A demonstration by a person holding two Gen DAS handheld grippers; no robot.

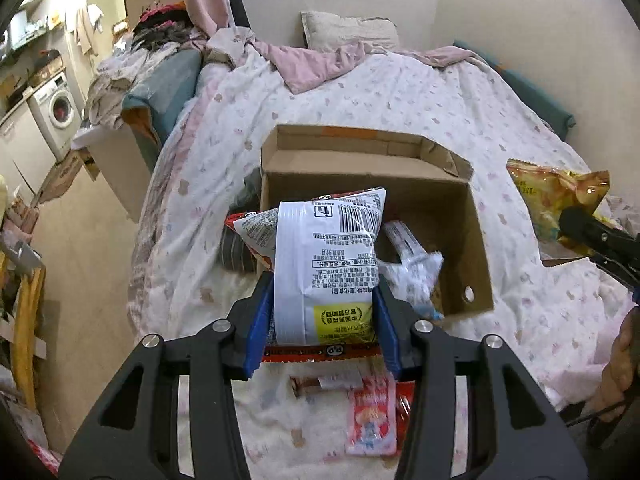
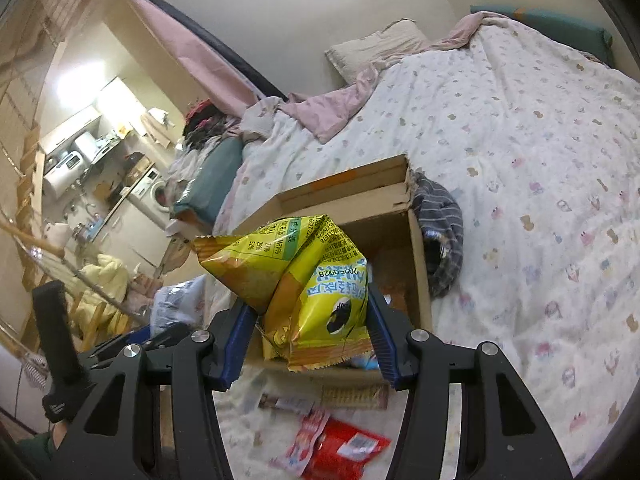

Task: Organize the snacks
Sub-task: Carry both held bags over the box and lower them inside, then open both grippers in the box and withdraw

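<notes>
My left gripper (image 1: 322, 312) is shut on a white snack bag (image 1: 326, 264) with a barcode and holds it over the near edge of the open cardboard box (image 1: 456, 184) on the bed. A clear wrapped snack (image 1: 412, 268) lies inside the box. My right gripper (image 2: 306, 320) is shut on a yellow snack bag (image 2: 304, 276), held above the same box (image 2: 418, 248). The yellow bag and right gripper also show at the right of the left wrist view (image 1: 556, 196). A pink packet (image 1: 370, 420), a red packet (image 2: 348, 452) and a brown bar (image 2: 286, 402) lie on the bedding in front of the box.
The box sits on a bed with a white patterned duvet (image 2: 520, 140). A grey striped cloth (image 2: 440, 236) lies against the box's side. A pillow (image 1: 348, 30) is at the head. The floor, a washing machine (image 1: 58, 112) and clutter are to the left.
</notes>
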